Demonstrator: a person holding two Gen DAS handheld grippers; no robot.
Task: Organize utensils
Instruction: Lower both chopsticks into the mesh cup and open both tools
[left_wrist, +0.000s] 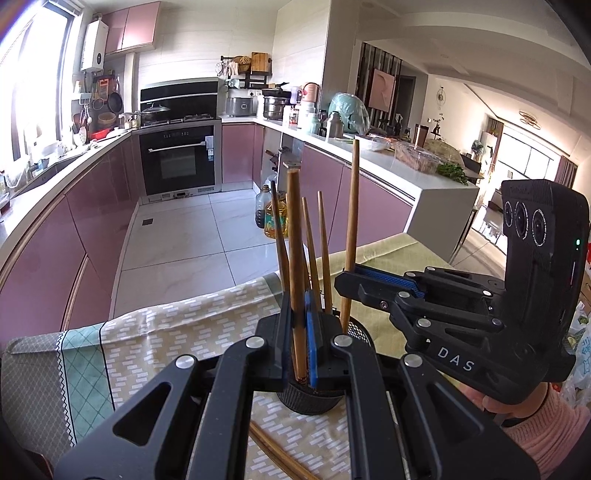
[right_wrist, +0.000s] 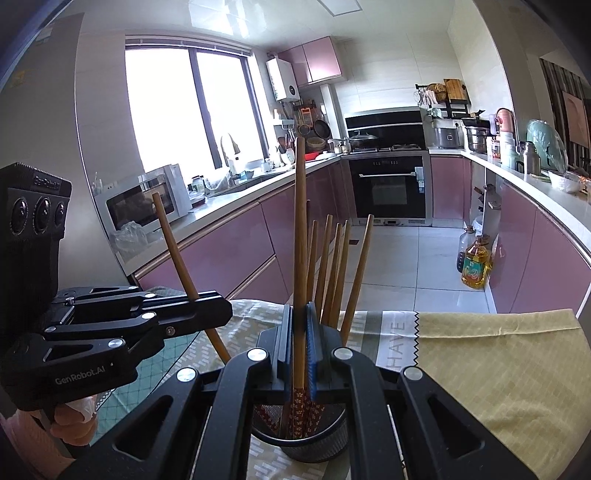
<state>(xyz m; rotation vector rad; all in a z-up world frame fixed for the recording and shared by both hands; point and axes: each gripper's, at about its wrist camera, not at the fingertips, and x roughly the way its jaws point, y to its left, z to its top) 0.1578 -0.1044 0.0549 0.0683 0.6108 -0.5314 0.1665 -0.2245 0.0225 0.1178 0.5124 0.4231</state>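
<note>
A black mesh utensil cup (left_wrist: 314, 400) (right_wrist: 306, 448) stands on the patterned tablecloth (left_wrist: 166, 332) with several wooden chopsticks (right_wrist: 332, 273) upright in it. My left gripper (left_wrist: 298, 332) is shut on one wooden chopstick (left_wrist: 295, 258), held upright over the cup; it also shows at the left of the right wrist view (right_wrist: 207, 310). My right gripper (right_wrist: 298, 343) is shut on another chopstick (right_wrist: 300, 240) with a red patterned tip, its lower end inside the cup. The right gripper also shows in the left wrist view (left_wrist: 351, 284), closed on a chopstick (left_wrist: 352, 221).
Loose chopsticks (left_wrist: 273, 454) lie on the cloth in front of the cup. Beyond the table edge are the tiled floor (left_wrist: 177, 240), pink cabinets, an oven (left_wrist: 177, 158) and oil bottles (right_wrist: 474, 266) on the floor. A microwave (right_wrist: 144, 199) sits on the left counter.
</note>
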